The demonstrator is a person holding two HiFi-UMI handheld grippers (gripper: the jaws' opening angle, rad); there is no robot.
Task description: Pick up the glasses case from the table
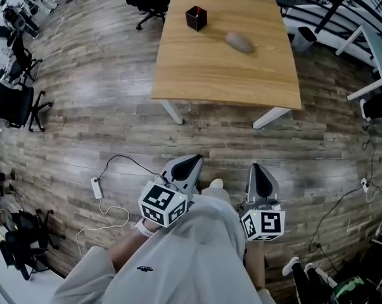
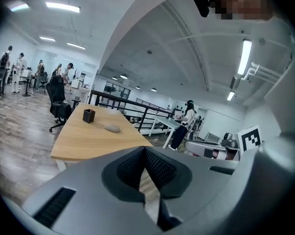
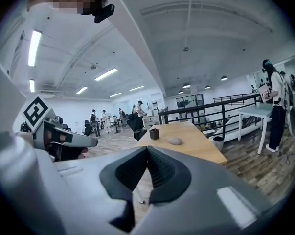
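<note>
The glasses case [image 1: 239, 42] is a grey oval pouch lying on the wooden table [image 1: 222, 75] far ahead, right of a black square pen holder [image 1: 196, 18]. Both grippers are held low near the person's lap, well short of the table. My left gripper [image 1: 191, 162] is shut with nothing in it, and my right gripper [image 1: 258, 170] is also shut and empty. In the left gripper view the case [image 2: 112, 128] lies beyond the closed jaw tips [image 2: 145, 149]. The right gripper view shows the case [image 3: 174, 141] past its tips [image 3: 147, 148].
Wood floor lies between me and the table. A white cable with a power strip [image 1: 96, 188] trails on the floor at left. Black office chairs [image 1: 16, 100] stand at the left, and a white desk [image 1: 374, 56] and a bin [image 1: 303, 38] at the right. People stand far off.
</note>
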